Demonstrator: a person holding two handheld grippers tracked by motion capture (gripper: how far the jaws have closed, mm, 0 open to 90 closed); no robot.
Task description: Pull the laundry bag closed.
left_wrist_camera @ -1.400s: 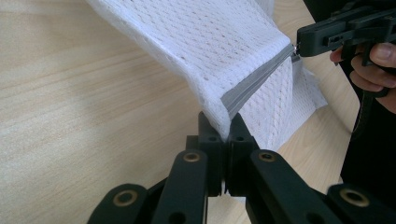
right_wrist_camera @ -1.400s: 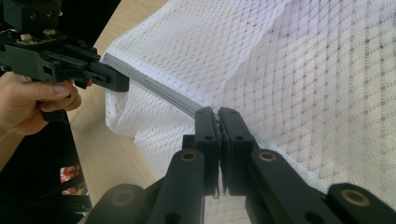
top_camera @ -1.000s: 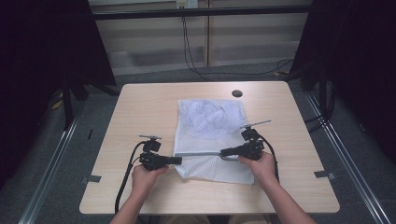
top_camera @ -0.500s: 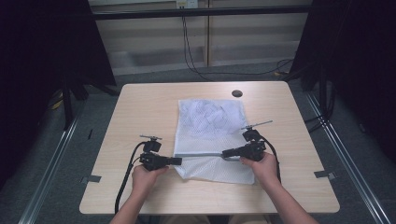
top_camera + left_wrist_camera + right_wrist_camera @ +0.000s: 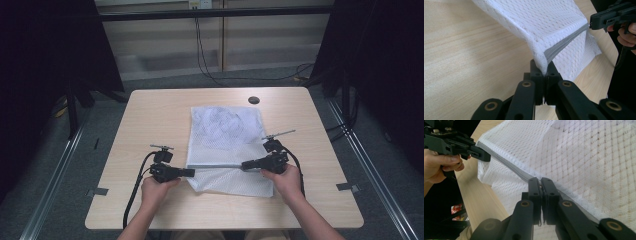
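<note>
A white mesh bag (image 5: 225,127) lies flat in the middle of the wooden table (image 5: 150,115), with a grey zipper (image 5: 216,165) running across its near part. My left gripper (image 5: 192,172) is shut on the bag's left edge at the zipper's end, and the mesh (image 5: 544,22) rises from its jaws (image 5: 544,68). My right gripper (image 5: 245,165) is shut on the zipper farther right, its jaws (image 5: 540,182) clamped on the grey strip (image 5: 506,165). The zipper line is pulled taut between the two, slightly lifted. Each gripper view shows the other gripper: right (image 5: 592,23), left (image 5: 485,157).
A round black cable hole (image 5: 254,100) sits in the tabletop near the far edge, right of centre. Bare wood lies left and right of the bag. Cables hang behind the table, and dark curtains stand on both sides.
My right gripper has shifted very slightly along the zipper to the right. The left gripper and the bag stay as they were.
</note>
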